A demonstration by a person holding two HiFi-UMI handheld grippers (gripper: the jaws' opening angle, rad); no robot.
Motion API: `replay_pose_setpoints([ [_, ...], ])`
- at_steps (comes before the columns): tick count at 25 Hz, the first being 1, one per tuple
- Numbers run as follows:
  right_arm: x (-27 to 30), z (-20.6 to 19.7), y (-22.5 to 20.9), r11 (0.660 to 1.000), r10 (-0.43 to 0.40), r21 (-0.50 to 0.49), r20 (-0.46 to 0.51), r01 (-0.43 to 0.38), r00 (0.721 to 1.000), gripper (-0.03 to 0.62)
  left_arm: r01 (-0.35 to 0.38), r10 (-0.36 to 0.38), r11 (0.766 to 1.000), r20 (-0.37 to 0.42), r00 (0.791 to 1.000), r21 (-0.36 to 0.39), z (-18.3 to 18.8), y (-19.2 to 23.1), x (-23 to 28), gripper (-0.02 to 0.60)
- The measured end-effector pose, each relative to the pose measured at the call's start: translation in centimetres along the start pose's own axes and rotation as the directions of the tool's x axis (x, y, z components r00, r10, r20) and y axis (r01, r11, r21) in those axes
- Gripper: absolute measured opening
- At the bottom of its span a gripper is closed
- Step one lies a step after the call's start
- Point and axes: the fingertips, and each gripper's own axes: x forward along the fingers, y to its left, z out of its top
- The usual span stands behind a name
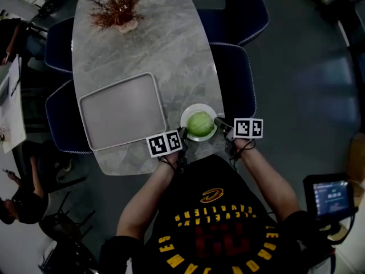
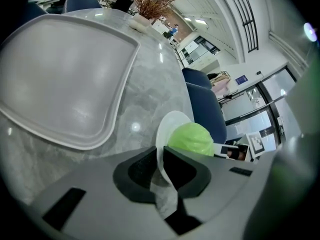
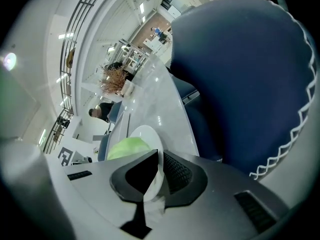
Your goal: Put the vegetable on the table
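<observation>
1. The cabbage [image 1: 199, 123], round and pale green, sits in a small white plate [image 1: 194, 107] at the near end of the long worktop [image 1: 159, 44], right in front of the person.
2. The left gripper [image 2: 161, 164] pinches the plate's rim from one side, with the thin white edge running between its dark jaws.
3. The right gripper [image 3: 159, 171] grips the opposite rim the same way, its jaws pressed onto the plate edge, so the plate is held from both sides.
4. From above, the plate overlaps the near edge of the worktop. I cannot tell whether it already rests on the stone or hangs just over it.
5. I judge the task close to its end. The vegetable is at the worktop, and what is left is to be sure the plate sits fully on the surface, clear of the edge, and then to let go with both grippers.
6. The worktop is grey, marble-like stone with rounded corners, and it looks smooth and glossy.
7. A pale tray [image 1: 122, 110] with nothing in it lies just beside the plate, on the person's left, and a reddish dried plant [image 1: 117, 7] stands at the far end.
8. Dark blue chairs [image 1: 239, 79] line both long sides over a grey floor [image 1: 296, 67].
9. A small lit screen [image 1: 331, 196] shows at the person's right, and the gripper views show a bright, glassy hall beyond.
</observation>
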Motion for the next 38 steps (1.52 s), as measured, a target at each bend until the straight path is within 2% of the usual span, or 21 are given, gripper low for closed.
replay_pose_setpoints([
  [11,0.5,0.0,-0.8,1.0,-0.016,-0.026,0.008,0.017,1.0,0.037,-0.037,0.036,0.999,0.002,0.999,0.012,0.0,0.7,1.3,0.041],
  [16,0.6,-0.1,-0.8,1.0,-0.007,-0.019,0.019,0.007,1.0,0.037,-0.032,0.032,0.999,0.015,0.999,0.028,0.1,0.7,1.3,0.041],
  [24,0.7,-0.1,-0.7,0.997,-0.024,-0.072,0.007,0.025,1.0,0.037,-0.029,0.028,0.998,0.017,0.999,0.049,0.1,0.7,1.4,0.043],
  [32,0.7,0.0,-0.6,0.995,-0.026,-0.099,0.016,0.027,1.0,0.037,-0.036,0.034,0.996,0.025,0.999,0.076,0.2,0.7,1.3,0.043],
  [38,0.6,0.0,-0.6,0.991,-0.03,-0.128,0.021,0.033,0.999,0.037,-0.06,0.056,0.99,0.031,0.998,0.127,0.2,0.5,1.3,0.046],
])
